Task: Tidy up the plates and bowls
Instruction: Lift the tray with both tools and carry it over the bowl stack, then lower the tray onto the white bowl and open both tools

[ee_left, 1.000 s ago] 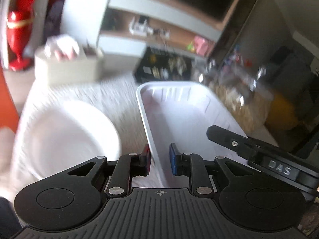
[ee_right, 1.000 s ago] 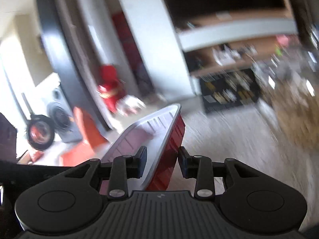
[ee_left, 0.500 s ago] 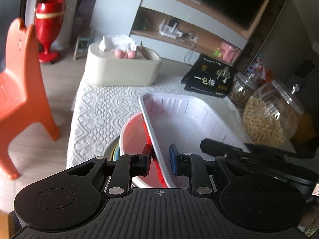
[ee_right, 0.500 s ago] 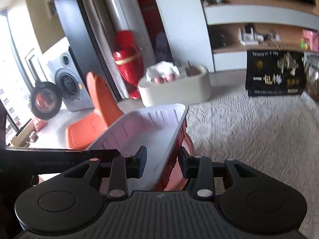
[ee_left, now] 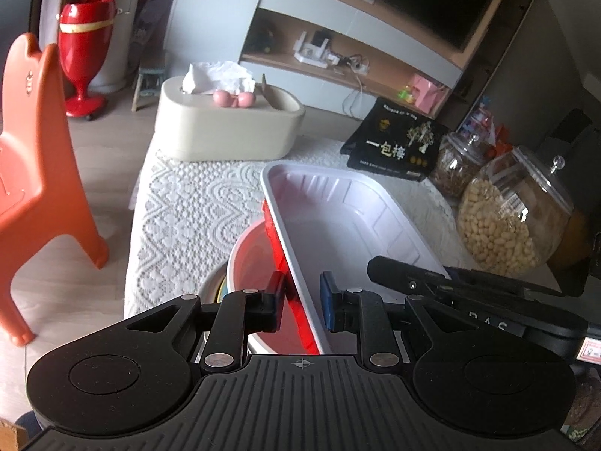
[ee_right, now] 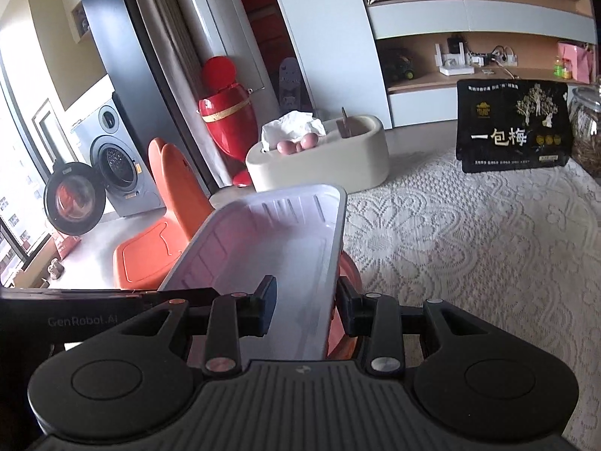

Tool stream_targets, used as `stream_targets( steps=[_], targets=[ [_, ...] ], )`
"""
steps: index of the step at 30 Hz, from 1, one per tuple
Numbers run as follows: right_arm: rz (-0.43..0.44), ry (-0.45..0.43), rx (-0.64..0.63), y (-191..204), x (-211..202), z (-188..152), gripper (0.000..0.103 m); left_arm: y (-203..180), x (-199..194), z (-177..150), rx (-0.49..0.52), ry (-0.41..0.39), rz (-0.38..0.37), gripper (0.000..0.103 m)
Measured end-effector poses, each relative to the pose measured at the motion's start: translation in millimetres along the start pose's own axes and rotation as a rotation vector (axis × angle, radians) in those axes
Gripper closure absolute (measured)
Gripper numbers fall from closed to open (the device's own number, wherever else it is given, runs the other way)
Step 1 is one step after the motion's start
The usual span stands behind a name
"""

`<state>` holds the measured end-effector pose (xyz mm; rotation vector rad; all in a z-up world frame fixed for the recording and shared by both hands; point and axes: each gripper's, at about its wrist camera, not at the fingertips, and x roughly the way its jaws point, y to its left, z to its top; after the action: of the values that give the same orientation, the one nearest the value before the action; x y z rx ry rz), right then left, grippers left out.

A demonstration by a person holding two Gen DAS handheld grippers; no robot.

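A rectangular tray, white inside and red outside (ee_left: 338, 218), is held between both grippers. My left gripper (ee_left: 301, 304) straddles its near-left rim with a gap at each pad. My right gripper (ee_right: 306, 308) straddles the opposite rim (ee_right: 330, 263) the same way. The tray sits over a pink-red round bowl (ee_left: 248, 263) that tops a stack of dishes (ee_left: 216, 291) on the lace tablecloth. The red bowl's edge shows under the tray in the right wrist view (ee_right: 351, 270). The right gripper's body shows in the left wrist view (ee_left: 469, 297).
A beige tissue box (ee_left: 229, 127) stands at the table's far edge. A black snack packet (ee_left: 398, 146) and two glass jars (ee_left: 514, 210) stand at the right. An orange plastic chair (ee_left: 33, 173) stands on the floor left of the table. Lace cloth (ee_right: 469, 244) lies right of the tray.
Both grippers carried the tray from motion blur to rest over the red bowl. The jaws of both have parted slightly from the tray's rim.
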<state>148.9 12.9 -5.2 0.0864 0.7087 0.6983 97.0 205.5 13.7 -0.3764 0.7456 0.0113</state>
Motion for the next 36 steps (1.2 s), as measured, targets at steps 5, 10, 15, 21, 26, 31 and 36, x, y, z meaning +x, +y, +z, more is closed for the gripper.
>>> stream_targets(
  steps=[5,10,15,21,26,31,36],
  targets=[
    [0.002,0.008,0.004,0,-3,-3,0.068,1,1,1,-0.004,0.012,-0.004,0.081],
    [0.000,0.007,-0.001,2,-3,-1,0.068,15,-6,7,-0.060,0.007,-0.005,0.081],
    [-0.007,0.015,0.009,1,1,1,0.068,24,-7,11,-0.090,-0.001,0.007,0.081],
    [0.014,0.019,0.015,1,4,-1,0.068,22,-1,7,-0.092,0.020,0.017,0.081],
    [0.004,0.048,0.012,3,12,0,0.068,22,0,7,-0.090,0.027,0.009,0.081],
    [0.011,0.052,-0.011,10,15,1,0.068,23,2,7,-0.101,0.038,0.004,0.081],
    [-0.001,0.056,-0.021,12,19,3,0.068,26,2,7,-0.115,0.046,0.001,0.081]
  ],
)
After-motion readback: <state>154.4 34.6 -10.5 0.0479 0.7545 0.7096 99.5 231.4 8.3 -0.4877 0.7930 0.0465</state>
